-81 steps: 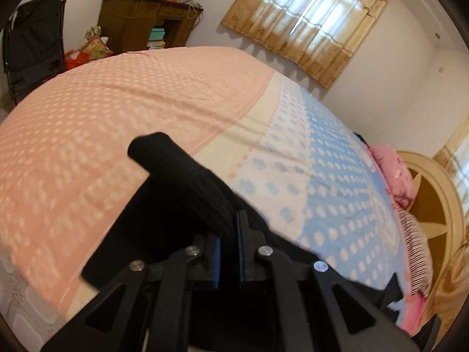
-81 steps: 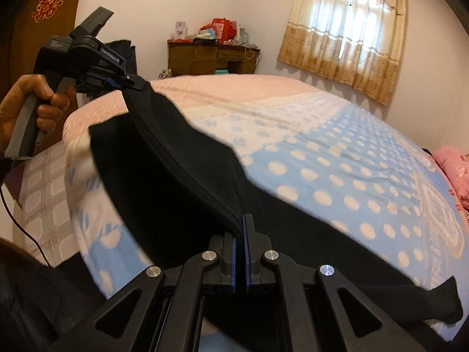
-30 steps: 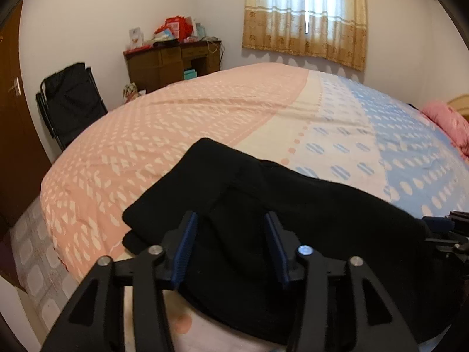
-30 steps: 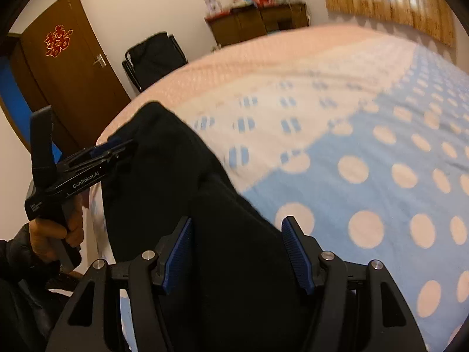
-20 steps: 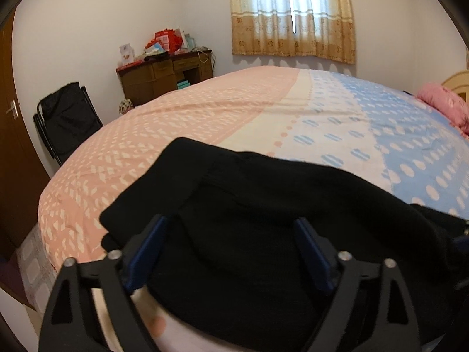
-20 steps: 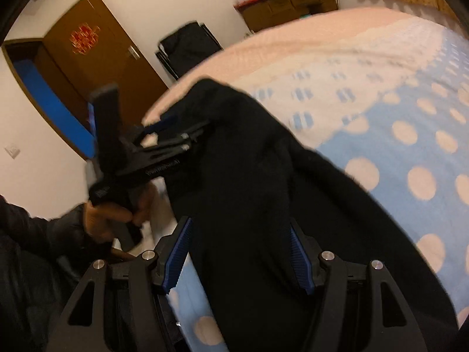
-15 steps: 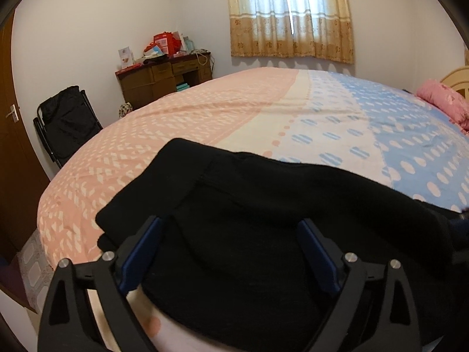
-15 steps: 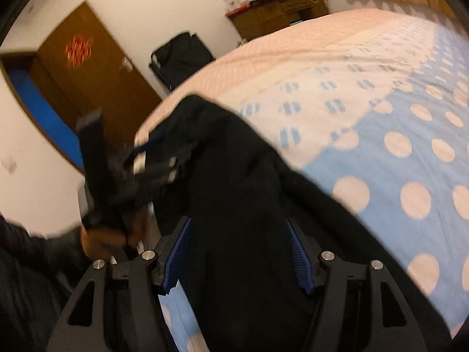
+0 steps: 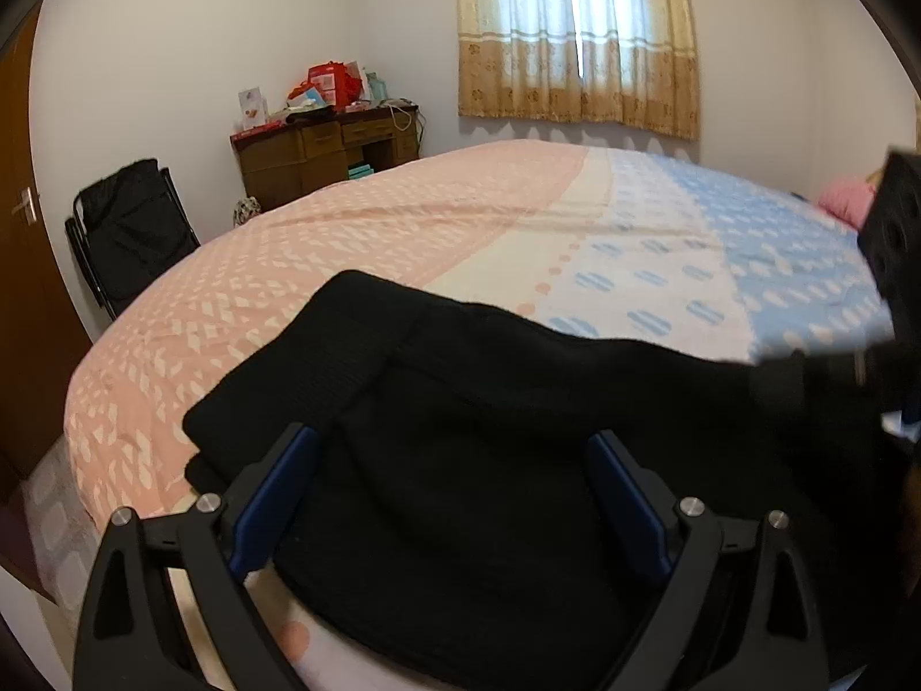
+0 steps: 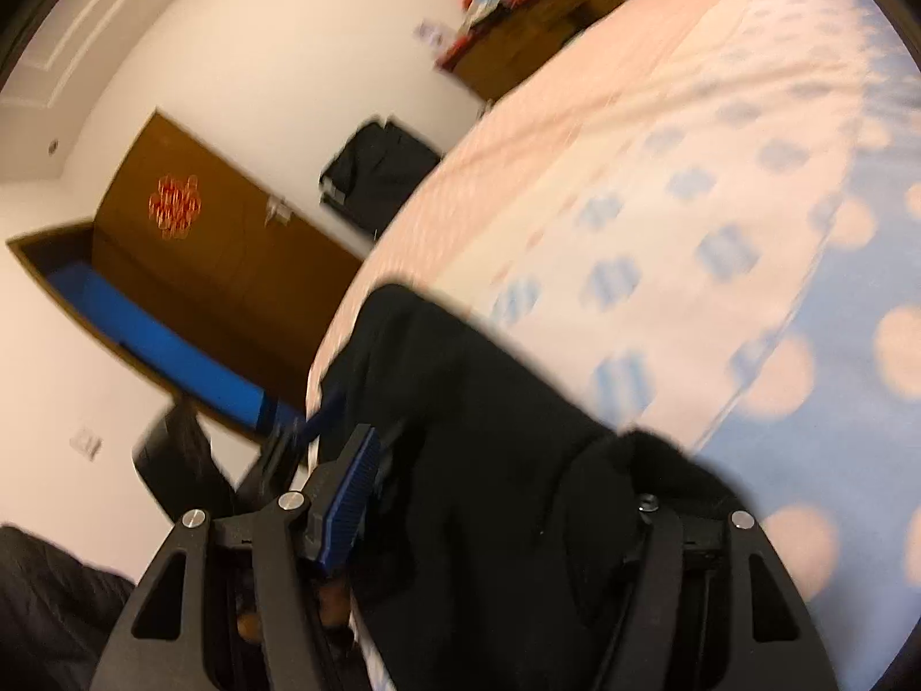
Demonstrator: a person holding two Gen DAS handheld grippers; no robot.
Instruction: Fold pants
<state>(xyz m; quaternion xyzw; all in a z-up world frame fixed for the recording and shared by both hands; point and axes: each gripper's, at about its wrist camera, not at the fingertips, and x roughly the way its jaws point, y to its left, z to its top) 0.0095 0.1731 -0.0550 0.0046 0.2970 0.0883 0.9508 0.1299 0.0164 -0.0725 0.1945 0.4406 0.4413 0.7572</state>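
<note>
The black pants (image 9: 489,432) lie folded in a wide bundle at the near edge of the bed (image 9: 403,219). My left gripper (image 9: 449,489) hangs just above them, jaws spread wide, blue pads clear of the cloth. In the blurred, tilted right wrist view the pants (image 10: 489,432) fill the gap of my right gripper (image 10: 501,507), which stands open. Its left blue pad (image 10: 351,495) shows bare, and a fold of cloth drapes over and hides the right finger. The left gripper shows there as a dark blur beyond that pad.
The bedspread runs from pink at left to blue with dots (image 10: 834,345) at right. A cluttered wooden desk (image 9: 328,155), a black folding chair (image 9: 126,230) and a brown door (image 10: 201,247) stand beyond the bed. A pink pillow (image 9: 840,207) lies far right.
Both grippers earlier held the pants up, shut on them; the pants now lie on the bed. The left jaws widened. The right gripper rolled and swung left.
</note>
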